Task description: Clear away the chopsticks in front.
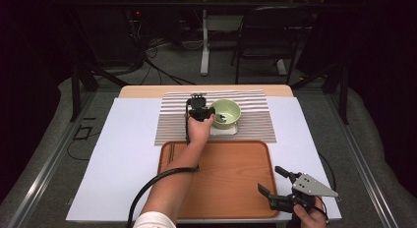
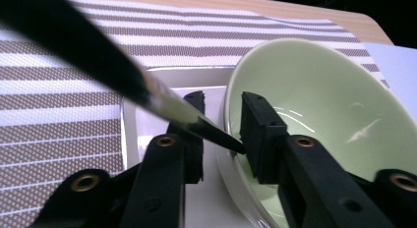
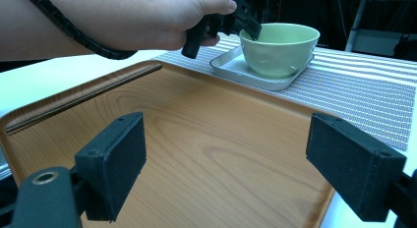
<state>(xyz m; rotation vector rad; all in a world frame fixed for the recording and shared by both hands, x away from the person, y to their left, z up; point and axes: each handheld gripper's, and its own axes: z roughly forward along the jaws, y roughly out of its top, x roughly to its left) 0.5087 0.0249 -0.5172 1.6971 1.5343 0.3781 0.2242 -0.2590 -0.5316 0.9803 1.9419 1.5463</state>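
Note:
A pale green bowl (image 1: 226, 112) (image 2: 319, 105) (image 3: 280, 46) stands on a small white square dish (image 1: 223, 131) (image 2: 147, 115) (image 3: 236, 68) on a striped mat (image 1: 255, 122). My left gripper (image 1: 219, 117) (image 2: 223, 129) (image 3: 246, 24) straddles the bowl's near-left rim, one jaw outside and one inside. A gap still shows at the outer pad, so it is open. A dark blurred bar crosses in front of its lens. My right gripper (image 1: 269, 180) (image 3: 236, 169) is wide open and empty above the front right of the wooden tray (image 1: 221, 179) (image 3: 196, 129).
A pair of dark chopsticks (image 1: 169, 152) (image 3: 83, 98) lies along the tray's left rim. A white sheet (image 1: 123, 154) covers the table under the tray and mat. A chair (image 1: 268, 36) and a table leg (image 1: 204, 46) stand beyond the far edge.

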